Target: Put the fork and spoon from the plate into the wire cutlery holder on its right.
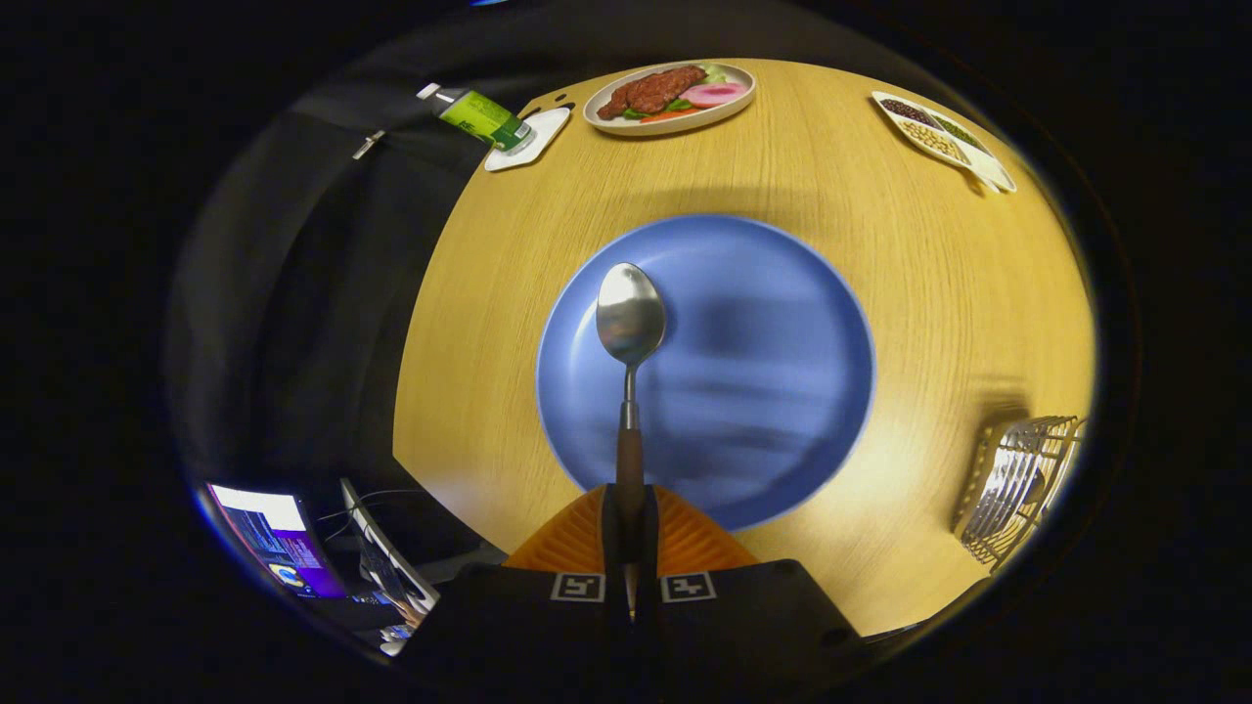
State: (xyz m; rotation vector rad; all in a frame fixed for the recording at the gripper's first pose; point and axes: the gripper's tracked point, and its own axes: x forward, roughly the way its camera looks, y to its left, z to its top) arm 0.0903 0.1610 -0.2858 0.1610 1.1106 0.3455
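Clamping the spoon [630, 323] by its handle, your claw [630, 533] holds it above the plate [782, 391], ready for the holder [1017, 489].

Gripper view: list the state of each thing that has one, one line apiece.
gripper: shut on the spoon's handle
spoon: held, bowl pointing ahead over the blue plate
blue plate: bare
wire cutlery holder: fork inside
bottle: lying on a white tray

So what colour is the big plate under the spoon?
Blue, a plain plate with no pattern, seen in the gripper view.
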